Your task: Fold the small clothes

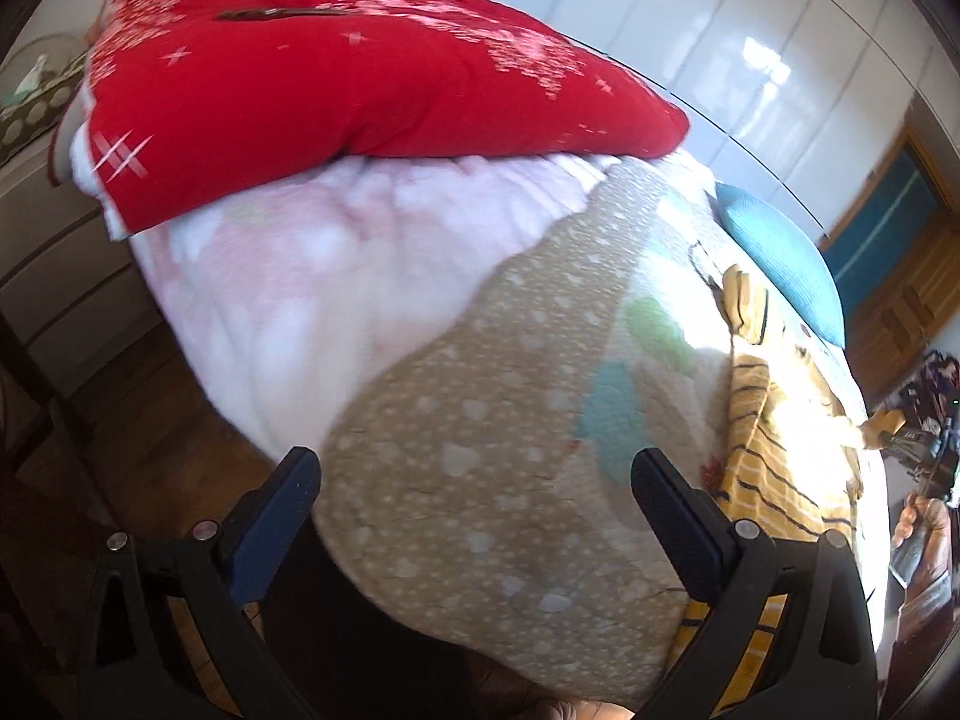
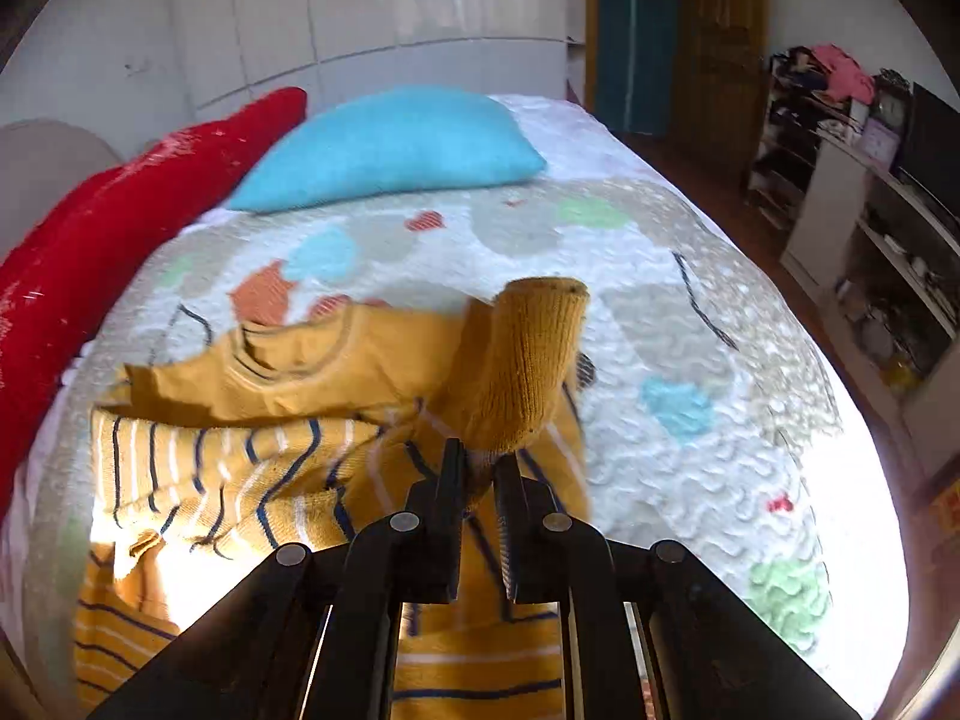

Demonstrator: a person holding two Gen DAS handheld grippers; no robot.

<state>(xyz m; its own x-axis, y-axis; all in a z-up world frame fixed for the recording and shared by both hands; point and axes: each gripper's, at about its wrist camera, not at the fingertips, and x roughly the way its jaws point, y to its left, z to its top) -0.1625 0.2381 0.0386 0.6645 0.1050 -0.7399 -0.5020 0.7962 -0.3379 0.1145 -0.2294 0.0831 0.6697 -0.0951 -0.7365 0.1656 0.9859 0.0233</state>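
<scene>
A small mustard-yellow sweater (image 2: 252,450) with navy and white stripes lies crumpled on the quilted bedspread (image 2: 660,312). My right gripper (image 2: 480,468) is shut on the sweater's ribbed sleeve cuff (image 2: 522,360), which stands up above the fingers. In the left wrist view the sweater (image 1: 762,450) lies at the right, beyond my left gripper (image 1: 474,480). The left gripper is open and empty, held over the tan dotted part of the bedspread (image 1: 480,420) near the bed's edge.
A red patterned quilt (image 1: 312,96) lies folded at the head of the bed, also at the left of the right wrist view (image 2: 90,252). A blue pillow (image 2: 396,144) sits beside it. White wardrobe doors (image 2: 390,6) stand behind. Shelves (image 2: 870,210) stand at the right.
</scene>
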